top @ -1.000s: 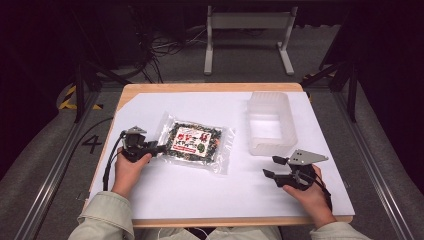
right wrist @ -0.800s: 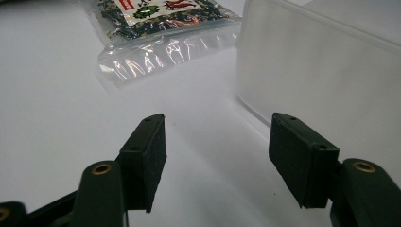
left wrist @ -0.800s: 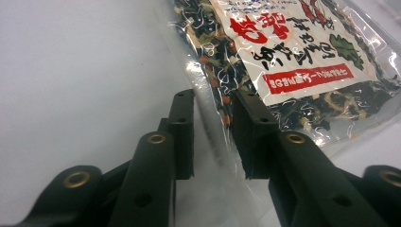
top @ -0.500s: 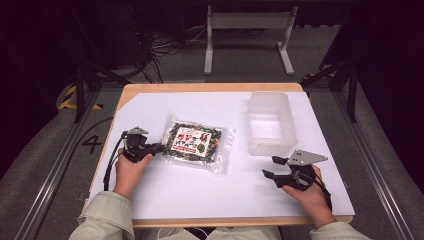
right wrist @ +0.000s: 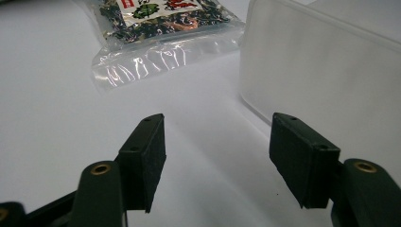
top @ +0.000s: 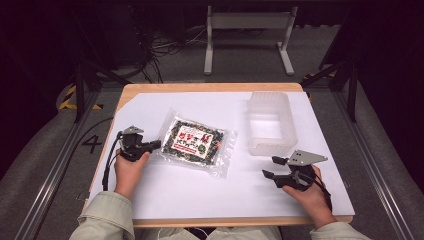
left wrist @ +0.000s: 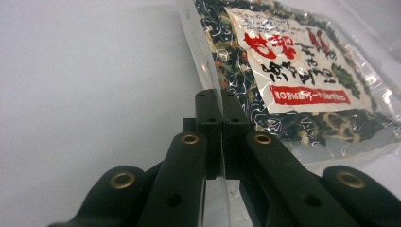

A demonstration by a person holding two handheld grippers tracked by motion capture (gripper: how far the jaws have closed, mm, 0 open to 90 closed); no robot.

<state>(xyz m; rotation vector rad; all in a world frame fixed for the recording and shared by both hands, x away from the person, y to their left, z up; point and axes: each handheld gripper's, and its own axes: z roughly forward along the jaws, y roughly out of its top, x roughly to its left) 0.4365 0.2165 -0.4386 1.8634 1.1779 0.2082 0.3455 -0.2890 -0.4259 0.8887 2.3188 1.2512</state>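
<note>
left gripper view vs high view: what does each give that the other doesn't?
Left gripper view alone: the left gripper jaws, just closed, pinching the clear edge of the snack bag, and its label print up close. High view alone: the translucent bin, the right gripper open with nothing between its jaws, both forearms, the table. Shared: the bag and the left gripper at its edge.

White sheet bare along the near edge, between both hands. Plastic tub blocks the far right. Snack bag lies mid-table; a bare strip runs between the bag and the tub.
</note>
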